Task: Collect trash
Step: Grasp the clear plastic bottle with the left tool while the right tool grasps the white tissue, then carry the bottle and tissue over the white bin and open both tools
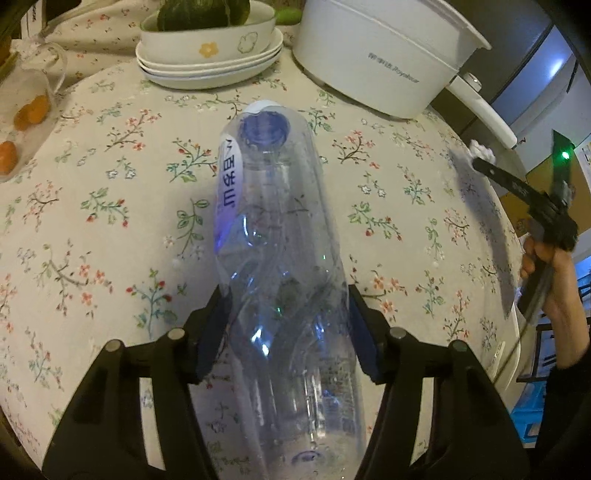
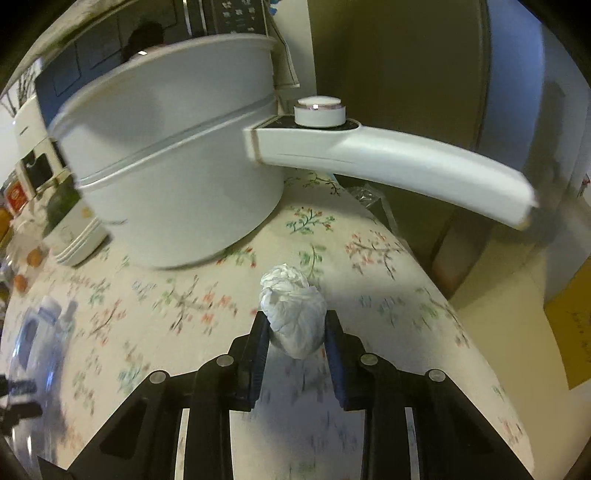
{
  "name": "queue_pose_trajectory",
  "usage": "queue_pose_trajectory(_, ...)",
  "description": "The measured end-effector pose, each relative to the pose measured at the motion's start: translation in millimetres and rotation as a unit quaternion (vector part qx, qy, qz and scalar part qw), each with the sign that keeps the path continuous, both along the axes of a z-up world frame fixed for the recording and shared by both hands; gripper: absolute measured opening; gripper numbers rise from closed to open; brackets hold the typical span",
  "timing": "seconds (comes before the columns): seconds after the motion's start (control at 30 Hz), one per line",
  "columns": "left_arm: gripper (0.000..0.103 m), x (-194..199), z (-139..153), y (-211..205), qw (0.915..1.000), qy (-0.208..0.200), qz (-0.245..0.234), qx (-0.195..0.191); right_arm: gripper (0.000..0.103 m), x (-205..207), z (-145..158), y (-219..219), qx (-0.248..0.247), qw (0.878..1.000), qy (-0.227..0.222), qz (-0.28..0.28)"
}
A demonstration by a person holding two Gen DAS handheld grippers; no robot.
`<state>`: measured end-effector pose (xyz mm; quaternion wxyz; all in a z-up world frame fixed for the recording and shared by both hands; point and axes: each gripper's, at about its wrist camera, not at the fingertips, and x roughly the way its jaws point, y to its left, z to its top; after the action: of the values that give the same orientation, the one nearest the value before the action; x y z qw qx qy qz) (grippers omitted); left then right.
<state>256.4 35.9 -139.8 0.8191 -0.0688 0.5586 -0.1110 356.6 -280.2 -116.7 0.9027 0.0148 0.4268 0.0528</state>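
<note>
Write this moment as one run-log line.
left tool: shut on bottle | right tool: shut on tissue | both over table

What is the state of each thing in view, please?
Bottle: capped, dented, lying between the left hand-held gripper pads.
Tissue: crumpled, pinched by the right hand-held gripper.
Pot: upright, lidless.
Bowl: upright on stacked plates, holding greens.

Your table (image 1: 110, 206), w/ a floral cloth, carries a white electric pot (image 1: 373, 55) at far right, handle pointing off the right edge. Left of it: stacked white dishes (image 1: 210, 62). Far left you've got orange fruits (image 1: 31, 110). Whether the clear plastic bottle (image 1: 280, 229) and crumpled tissue (image 2: 293, 314) touch the cloth, can't tell.
</note>
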Motion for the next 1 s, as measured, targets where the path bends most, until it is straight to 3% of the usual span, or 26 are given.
queue_pose_trajectory(0.27, 0.062, -39, 38, -23, 0.9992, -0.033, -0.022, 0.006, 0.030, -78, 36, -7, 0.004, 1.000, 0.000, 0.001)
queue_pose_trajectory(0.53, 0.062, -89, 73, -41, 0.9971, -0.061, -0.041, -0.022, 0.030, -145, 55, -10, -0.016, 1.000, 0.016, 0.002)
queue_pose_trajectory(0.73, 0.063, -112, 79, -55, 0.9953, -0.068, -0.052, -0.046, 0.030, -190, 68, -13, -0.019, 1.000, 0.023, 0.005)
queue_pose_trajectory(1.0, 0.063, -133, 78, -98, 0.9904, -0.062, -0.100, -0.073, 0.030, -242, 69, -40, 0.005, 0.999, 0.044, -0.022)
